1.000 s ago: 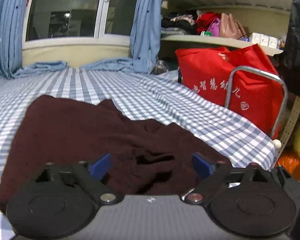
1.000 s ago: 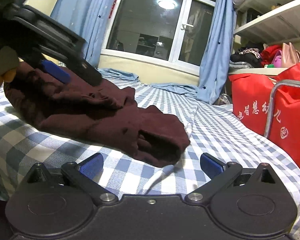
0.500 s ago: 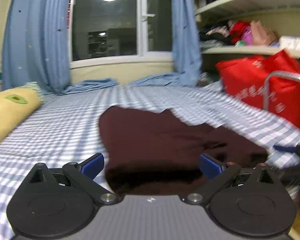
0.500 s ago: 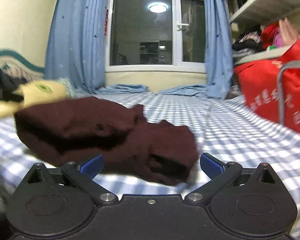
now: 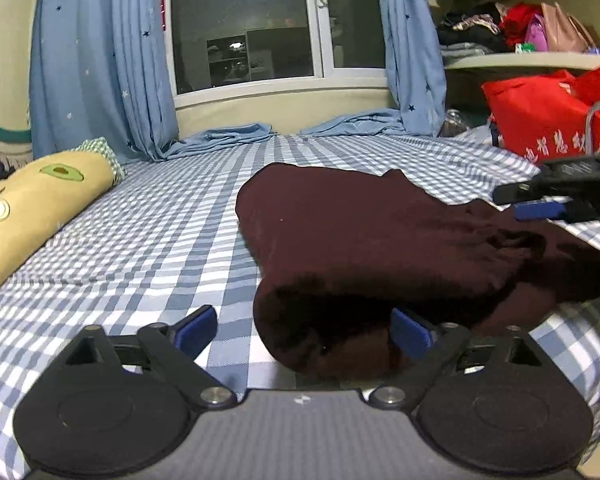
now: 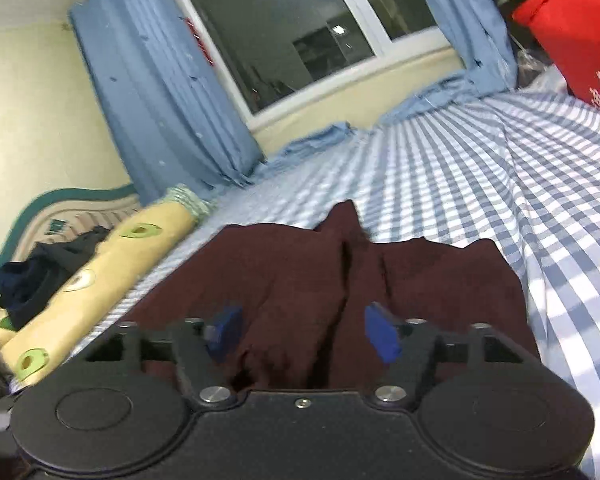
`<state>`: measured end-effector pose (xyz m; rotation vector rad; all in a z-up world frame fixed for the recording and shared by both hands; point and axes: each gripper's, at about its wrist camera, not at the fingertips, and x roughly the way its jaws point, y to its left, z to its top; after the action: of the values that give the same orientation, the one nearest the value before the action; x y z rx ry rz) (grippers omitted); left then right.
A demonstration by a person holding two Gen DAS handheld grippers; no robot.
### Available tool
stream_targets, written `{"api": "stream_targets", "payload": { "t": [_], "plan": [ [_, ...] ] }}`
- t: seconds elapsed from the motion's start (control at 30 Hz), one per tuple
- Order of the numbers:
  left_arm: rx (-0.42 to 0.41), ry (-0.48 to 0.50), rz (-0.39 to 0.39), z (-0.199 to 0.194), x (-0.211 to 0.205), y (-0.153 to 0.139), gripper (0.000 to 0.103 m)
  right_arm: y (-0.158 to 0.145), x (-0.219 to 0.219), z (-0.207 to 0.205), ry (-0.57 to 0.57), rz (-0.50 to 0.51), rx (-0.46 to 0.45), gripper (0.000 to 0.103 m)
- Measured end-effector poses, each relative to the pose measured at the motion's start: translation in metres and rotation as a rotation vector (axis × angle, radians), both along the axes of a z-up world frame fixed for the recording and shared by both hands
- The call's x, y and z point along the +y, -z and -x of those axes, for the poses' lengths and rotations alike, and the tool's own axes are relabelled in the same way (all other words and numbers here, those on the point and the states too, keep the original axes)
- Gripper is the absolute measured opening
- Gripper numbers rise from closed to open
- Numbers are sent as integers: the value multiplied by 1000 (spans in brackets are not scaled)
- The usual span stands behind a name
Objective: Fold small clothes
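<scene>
A dark maroon garment (image 5: 380,240) lies folded and rumpled on the blue-and-white checked bed sheet (image 5: 160,240). My left gripper (image 5: 304,332) is open, low at the garment's near left corner, its right pad against the cloth. My right gripper (image 6: 304,334) is open, hovering over the garment (image 6: 320,276) with a raised fold between its pads. The right gripper also shows at the right edge of the left wrist view (image 5: 560,196), above the garment's far side.
A yellow avocado-print bolster (image 5: 28,208) lies along the left of the bed, with dark clothes (image 6: 40,272) beyond it. A red bag (image 5: 548,116) and a metal rail stand at the right edge. Blue curtains (image 5: 100,60) and a window are at the back.
Both grippers swung round to new positions. The left one came down to the garment's near corner. The right one rose and tilted over the garment, its pads closer together than before.
</scene>
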<state>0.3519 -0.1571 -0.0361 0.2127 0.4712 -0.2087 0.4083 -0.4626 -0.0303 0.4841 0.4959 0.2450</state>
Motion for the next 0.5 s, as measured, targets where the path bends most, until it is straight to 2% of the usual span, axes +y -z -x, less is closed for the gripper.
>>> {"api": "stream_targets", "payload": {
  "t": [0.07,0.2,0.3,0.33,0.37,0.43,0.47,0.5],
  "plan": [
    [-4,19,-7,-1,-2,1,89,4,0,-20,-17,-14,45,60],
    [-17,62,-23,0,-5,3,73,14,6,-49,-47,-28,138,60],
    [-45,82,-70,3,-10,4,72,22,11,-61,-78,-35,182,57],
    [-52,87,-86,4,-12,4,72,23,12,-62,-98,-49,186,51],
    [-58,92,-100,5,-13,5,71,24,12,-64,-118,-64,186,39],
    [-65,94,-119,5,-15,4,69,23,13,-63,-123,-64,185,31],
    [-70,96,-127,6,-16,3,67,22,13,-62,-131,-57,174,20],
    [-74,97,-135,6,-18,3,66,19,13,-60,-130,-53,154,14]
  ]
}}
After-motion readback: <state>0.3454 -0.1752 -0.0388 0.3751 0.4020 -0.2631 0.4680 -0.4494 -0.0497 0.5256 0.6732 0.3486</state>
